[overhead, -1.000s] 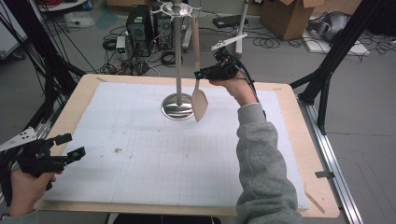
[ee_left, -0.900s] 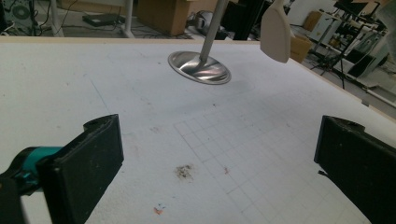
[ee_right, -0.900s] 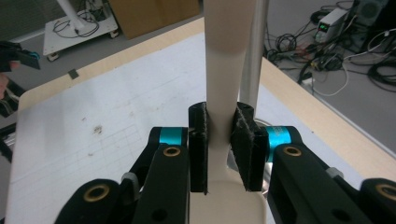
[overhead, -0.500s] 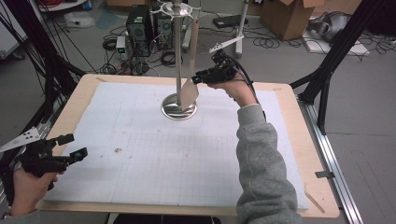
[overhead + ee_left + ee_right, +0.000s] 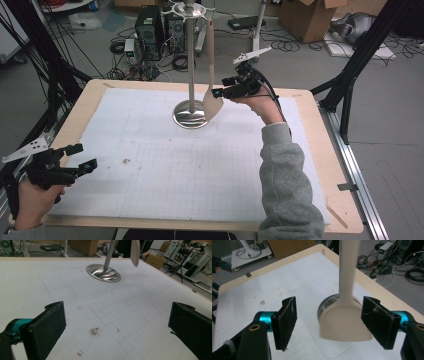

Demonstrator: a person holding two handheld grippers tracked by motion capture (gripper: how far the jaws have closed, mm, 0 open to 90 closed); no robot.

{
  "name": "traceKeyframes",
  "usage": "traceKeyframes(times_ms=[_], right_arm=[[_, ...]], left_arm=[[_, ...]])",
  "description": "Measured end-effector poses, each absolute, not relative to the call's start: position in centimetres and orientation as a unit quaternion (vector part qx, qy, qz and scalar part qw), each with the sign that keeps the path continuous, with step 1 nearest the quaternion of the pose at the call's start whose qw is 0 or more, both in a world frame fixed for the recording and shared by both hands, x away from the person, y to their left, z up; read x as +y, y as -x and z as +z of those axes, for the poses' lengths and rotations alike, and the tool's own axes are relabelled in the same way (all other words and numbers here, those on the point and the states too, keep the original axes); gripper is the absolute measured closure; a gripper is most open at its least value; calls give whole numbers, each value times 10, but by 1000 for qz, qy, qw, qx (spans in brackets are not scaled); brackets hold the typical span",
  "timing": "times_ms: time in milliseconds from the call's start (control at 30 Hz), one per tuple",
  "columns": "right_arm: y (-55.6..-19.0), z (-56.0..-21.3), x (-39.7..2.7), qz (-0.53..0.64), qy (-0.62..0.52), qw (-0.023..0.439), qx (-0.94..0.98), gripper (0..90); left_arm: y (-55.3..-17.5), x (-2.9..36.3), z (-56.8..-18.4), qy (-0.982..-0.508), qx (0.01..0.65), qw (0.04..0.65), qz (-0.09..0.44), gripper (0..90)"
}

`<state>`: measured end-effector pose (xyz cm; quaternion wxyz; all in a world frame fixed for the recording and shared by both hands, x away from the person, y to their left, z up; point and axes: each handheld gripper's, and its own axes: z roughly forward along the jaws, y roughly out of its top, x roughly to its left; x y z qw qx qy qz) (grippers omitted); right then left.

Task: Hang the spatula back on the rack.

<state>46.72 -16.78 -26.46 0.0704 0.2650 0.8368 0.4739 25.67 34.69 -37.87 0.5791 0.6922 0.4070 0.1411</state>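
Observation:
A beige spatula point(image 5: 213, 102) hangs by its handle from the top of a metal stand point(image 5: 191, 65) with a round base point(image 5: 186, 120) at the back middle of the table. My right gripper point(image 5: 220, 93) is open just to the right of the blade. In the right gripper view the blurred blade point(image 5: 344, 323) sits between the wide-apart jaws of that gripper point(image 5: 333, 324), touching neither. My left gripper point(image 5: 82, 159) is open above the table's front left corner with nothing in it. The left gripper view shows the same gripper point(image 5: 120, 328), with the stand base point(image 5: 103, 272) and spatula tip point(image 5: 135, 255) far ahead.
A white gridded mat point(image 5: 165, 165) covers the wooden table point(image 5: 330, 165). Dark frame struts point(image 5: 360, 65) stand at the right and left sides. Computers, cables and cardboard boxes point(image 5: 305, 17) lie on the floor behind.
Half a second ago the spatula blade was tilted left against the pole beside my right gripper; now it hangs straight and the gripper sits slightly further right. The left gripper has stayed put.

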Motion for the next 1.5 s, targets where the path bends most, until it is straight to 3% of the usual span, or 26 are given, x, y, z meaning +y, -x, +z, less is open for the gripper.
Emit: traceKeyframes(times_ms=[233, 1500], right_arm=[[-456, -267, -180, 467, -271, 76, 838, 219], [-365, -309, -237, 516, -293, 128, 795, 216]], left_arm=[[-261, 342, -378, -696, 400, 580, 139, 18], [-276, 332, -361, -689, 375, 604, 141, 17]])
